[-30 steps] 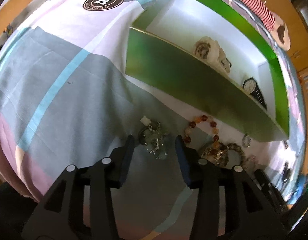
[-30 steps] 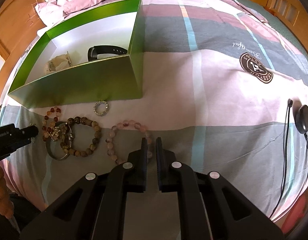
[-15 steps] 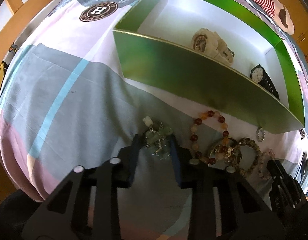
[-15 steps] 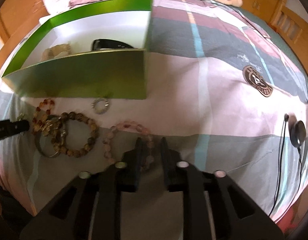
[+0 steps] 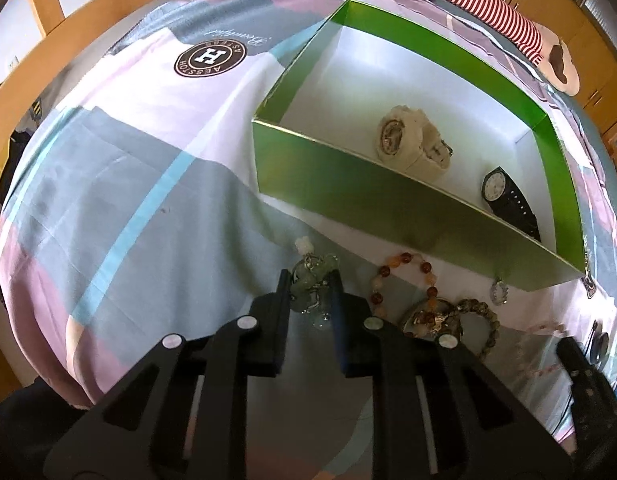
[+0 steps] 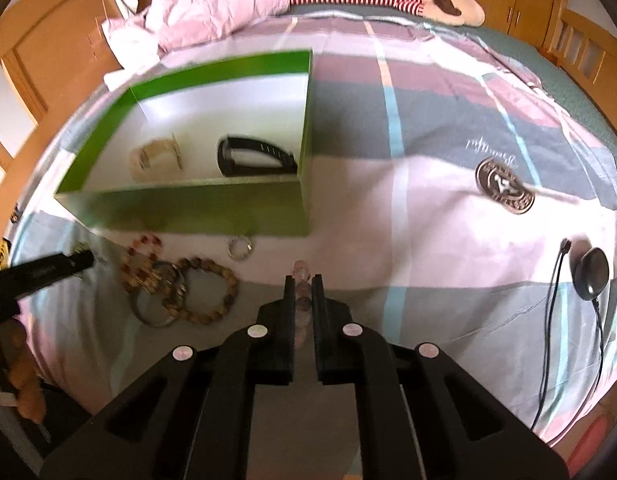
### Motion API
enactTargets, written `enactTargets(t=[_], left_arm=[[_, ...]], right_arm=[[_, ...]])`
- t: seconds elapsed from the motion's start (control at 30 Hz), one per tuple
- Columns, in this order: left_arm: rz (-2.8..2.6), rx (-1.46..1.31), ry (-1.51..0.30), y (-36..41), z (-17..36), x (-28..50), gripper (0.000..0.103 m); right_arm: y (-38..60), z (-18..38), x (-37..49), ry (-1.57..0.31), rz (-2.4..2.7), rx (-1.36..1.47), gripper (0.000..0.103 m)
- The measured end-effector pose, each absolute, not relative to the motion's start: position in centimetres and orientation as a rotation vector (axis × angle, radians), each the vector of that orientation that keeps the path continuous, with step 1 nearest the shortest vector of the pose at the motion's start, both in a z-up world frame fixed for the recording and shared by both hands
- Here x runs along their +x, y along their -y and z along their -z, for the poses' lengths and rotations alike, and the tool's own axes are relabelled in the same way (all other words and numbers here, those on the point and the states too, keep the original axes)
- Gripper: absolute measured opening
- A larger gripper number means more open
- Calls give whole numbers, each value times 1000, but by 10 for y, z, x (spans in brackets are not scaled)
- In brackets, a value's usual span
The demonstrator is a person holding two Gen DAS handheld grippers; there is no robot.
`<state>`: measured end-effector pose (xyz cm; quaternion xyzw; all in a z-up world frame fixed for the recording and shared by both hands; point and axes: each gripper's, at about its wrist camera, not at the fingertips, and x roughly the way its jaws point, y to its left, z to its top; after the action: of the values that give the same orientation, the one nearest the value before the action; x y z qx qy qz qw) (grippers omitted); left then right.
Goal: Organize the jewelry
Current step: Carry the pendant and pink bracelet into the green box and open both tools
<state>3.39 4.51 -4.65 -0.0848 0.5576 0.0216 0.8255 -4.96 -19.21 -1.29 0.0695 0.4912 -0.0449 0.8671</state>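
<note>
The green box sits beyond both my grippers. My left gripper, jaws just closing, pinches the jade charm bracelet; my right gripper clenches the pink bead bracelet. I should lift both clear over the near wall.

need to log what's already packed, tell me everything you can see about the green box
The green box is a wide, shallow, open-topped rectangular tray, seemingly glossy cardboard: bright green walls, plain white floor, no lid in view. It sits flat on the patchwork bedspread. Inside lie a cream chunky watch and a black watch, apart from each other. Loose bracelets and a small ring lie on the bedspread just outside its near wall. Neither gripper touches it.
</note>
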Motion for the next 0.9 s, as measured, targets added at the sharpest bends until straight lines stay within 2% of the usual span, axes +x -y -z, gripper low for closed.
enactTargets(t=[0.33,0.63,0.77,0.9], left_arm=[[-36,-129,-1148,-32,25,29,19],[-25,-138,-1022,-26,-36,59,19],[-45,-169,-990,-26,-28,94,19],[-50,-193,-1035,-25,-5,116,19]], right_arm=[[188,-34,-45,-925,5,169,8],[175,-66,-6,-826,-44,171,8],[166,-54,23,-854,-60,194,8],[150,-31,47,-906,-91,199,8]])
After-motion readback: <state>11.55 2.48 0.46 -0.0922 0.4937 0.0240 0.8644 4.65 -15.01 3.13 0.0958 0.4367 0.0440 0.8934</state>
